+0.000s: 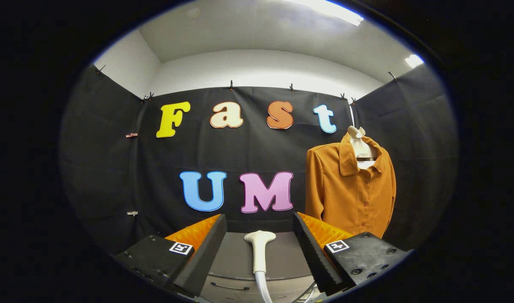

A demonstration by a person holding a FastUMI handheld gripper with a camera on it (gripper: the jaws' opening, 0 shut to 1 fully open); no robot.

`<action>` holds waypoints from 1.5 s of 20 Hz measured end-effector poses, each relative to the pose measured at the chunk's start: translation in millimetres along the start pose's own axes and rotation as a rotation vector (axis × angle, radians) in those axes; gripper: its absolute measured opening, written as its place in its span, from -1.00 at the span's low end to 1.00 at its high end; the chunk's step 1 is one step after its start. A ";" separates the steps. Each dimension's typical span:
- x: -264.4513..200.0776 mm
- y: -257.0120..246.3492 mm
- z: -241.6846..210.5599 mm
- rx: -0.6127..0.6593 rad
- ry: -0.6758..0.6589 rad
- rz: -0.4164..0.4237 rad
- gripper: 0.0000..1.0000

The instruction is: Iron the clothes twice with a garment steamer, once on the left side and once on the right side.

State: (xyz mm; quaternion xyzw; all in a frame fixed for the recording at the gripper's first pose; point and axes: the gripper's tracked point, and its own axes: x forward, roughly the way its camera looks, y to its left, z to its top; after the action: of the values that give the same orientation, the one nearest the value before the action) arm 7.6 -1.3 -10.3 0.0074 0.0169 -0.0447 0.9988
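Note:
An orange-brown button shirt [351, 191] hangs on a white hanger form [362, 147] against the booth wall, beyond my right finger. A white garment steamer head [259, 248] with its hose [263, 288] stands upright on the grey table [235, 256], in the gap between my two fingers. My gripper [260, 229] is open, its fingers wide apart on either side of the steamer and not touching it.
The grey table top runs ahead to the black cloth wall. A dark cable [225, 287] lies along the table's front face below the fingers. The shirt's hem [366, 229] hangs close above the table's far right.

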 end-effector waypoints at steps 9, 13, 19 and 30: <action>2.6 15.1 -12.1 0.008 -0.002 -0.061 0.97; 9.3 16.6 -28.9 0.011 0.037 -0.067 0.96; 53.0 14.1 -69.8 -0.001 0.139 -0.044 0.97; 162.1 1.4 -166.3 -0.011 0.398 0.030 0.97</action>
State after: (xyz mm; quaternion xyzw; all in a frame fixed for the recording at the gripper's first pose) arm 163.6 -11.7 -182.1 0.0110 0.2142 -0.0272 0.9763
